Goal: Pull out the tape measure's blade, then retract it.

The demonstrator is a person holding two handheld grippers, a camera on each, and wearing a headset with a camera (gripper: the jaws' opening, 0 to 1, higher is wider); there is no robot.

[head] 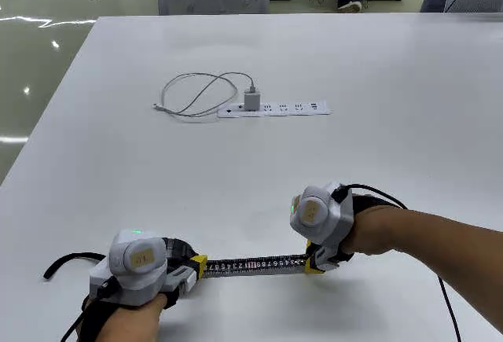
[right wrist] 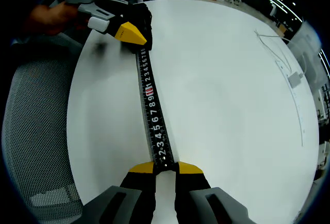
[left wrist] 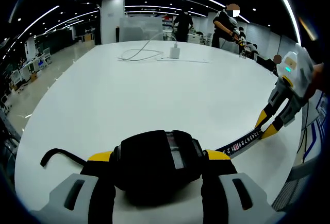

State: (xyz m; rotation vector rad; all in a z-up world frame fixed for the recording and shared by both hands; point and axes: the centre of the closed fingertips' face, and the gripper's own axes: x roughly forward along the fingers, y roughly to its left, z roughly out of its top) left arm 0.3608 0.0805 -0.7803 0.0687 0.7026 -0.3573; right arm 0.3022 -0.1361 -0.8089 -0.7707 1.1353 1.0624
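At six o'clock on the white surface [head: 236,169], the left claw [left wrist: 159,155] clamps the black tape measure case [head: 181,254]; the right claw [right wrist: 165,168] pinches its black numbered blade [right wrist: 151,105] toward three o'clock. Best pulled straight, level.

Smooth white table [head: 236,169], glossy floor [head: 47,4].
Case [left wrist: 154,162] matt black; blade [right wrist: 153,110] dark, printed; power strip [head: 283,108] white plastic.
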